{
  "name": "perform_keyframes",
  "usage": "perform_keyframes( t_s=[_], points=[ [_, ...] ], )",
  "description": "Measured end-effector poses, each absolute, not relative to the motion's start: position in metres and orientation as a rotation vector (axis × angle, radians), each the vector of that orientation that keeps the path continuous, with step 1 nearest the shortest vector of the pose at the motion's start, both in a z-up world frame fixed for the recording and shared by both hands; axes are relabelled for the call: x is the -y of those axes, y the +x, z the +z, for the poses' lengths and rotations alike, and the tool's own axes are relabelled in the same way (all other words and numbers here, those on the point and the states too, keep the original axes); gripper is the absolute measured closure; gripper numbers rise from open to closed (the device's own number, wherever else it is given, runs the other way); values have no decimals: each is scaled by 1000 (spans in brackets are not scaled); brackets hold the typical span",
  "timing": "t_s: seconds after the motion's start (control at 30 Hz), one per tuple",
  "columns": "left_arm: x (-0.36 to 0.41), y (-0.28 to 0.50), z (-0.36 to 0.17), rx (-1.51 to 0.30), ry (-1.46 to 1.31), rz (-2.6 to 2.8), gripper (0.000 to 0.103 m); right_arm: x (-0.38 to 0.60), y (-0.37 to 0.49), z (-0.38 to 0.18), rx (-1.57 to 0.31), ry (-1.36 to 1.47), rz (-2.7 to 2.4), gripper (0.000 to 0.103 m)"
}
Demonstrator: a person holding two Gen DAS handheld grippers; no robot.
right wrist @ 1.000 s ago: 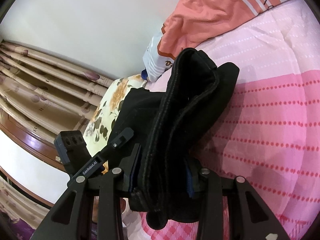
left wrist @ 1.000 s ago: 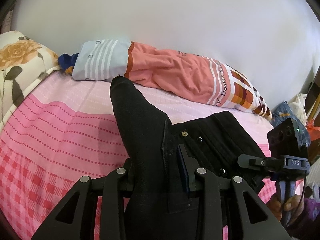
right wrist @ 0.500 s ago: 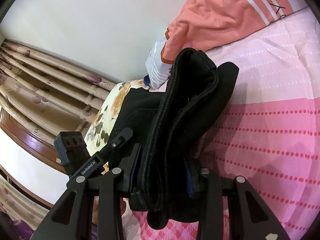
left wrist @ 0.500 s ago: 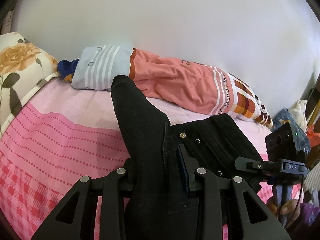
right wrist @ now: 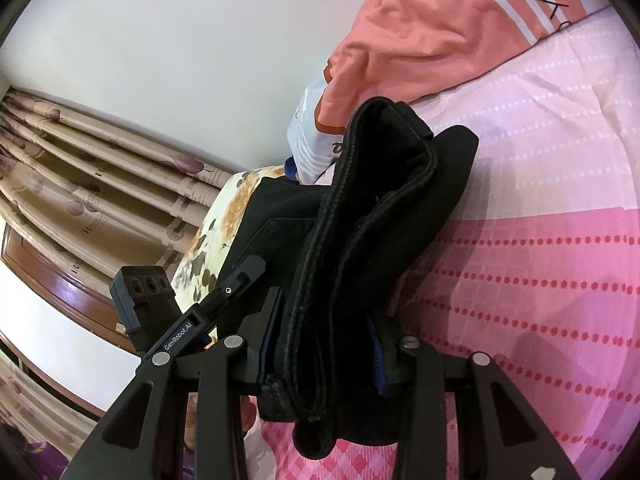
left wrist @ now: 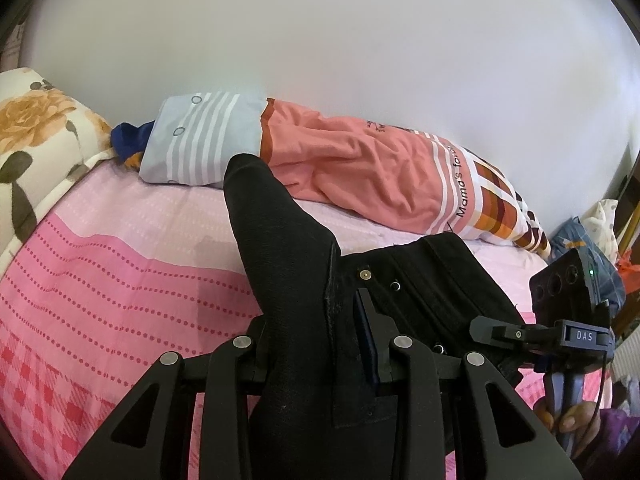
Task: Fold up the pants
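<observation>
Pants (left wrist: 296, 280): black, bunched, lifted over pink bed (left wrist: 100, 280).
Left gripper (left wrist: 316, 340): clamped on pants.
Right gripper (right wrist: 320, 344): clamped on pants' folded edge.
Pillow (left wrist: 360, 176): far side.

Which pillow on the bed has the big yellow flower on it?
The cream floral pillow at the left end of the bed. The long pillow against the wall has no flower: it is orange with a grey striped end and writing.

The right gripper (right wrist: 320, 344) has its fingers (right wrist: 269, 332) clamped on a thick bundle of black fabric pants (right wrist: 360, 240) (several seamed layers), lifted above the pink dotted bedsheet (right wrist: 540, 280). The other gripper (right wrist: 224, 304) grips the same pants towards the bed's floral-pillow edge.
</observation>
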State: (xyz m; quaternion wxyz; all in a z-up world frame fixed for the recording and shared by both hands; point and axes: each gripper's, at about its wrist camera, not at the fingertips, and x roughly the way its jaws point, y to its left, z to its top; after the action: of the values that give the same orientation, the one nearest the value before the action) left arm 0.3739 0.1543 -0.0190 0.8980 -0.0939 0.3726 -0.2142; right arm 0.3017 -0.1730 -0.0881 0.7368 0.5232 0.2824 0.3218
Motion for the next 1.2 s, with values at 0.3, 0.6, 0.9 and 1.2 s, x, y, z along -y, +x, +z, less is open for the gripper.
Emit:
perform_keyframes(
  t_s=[0.3,0.6,0.9,1.2],
  points=[
    [-152,381,-19,-760,-189,-443,71,174,308,-91,-604,1155,706,66],
    [-152,388,-20,-750,-185,-443,71,174,309,-94,-587,1165,710,66],
    [-151,391,-19,-740,-183,-444,71,174,309,-97,-572,1175,710,66],
    [-153,397,-22,-737,-183,-442,71,174,310,-97,-558,1180,712,66]
  ],
)
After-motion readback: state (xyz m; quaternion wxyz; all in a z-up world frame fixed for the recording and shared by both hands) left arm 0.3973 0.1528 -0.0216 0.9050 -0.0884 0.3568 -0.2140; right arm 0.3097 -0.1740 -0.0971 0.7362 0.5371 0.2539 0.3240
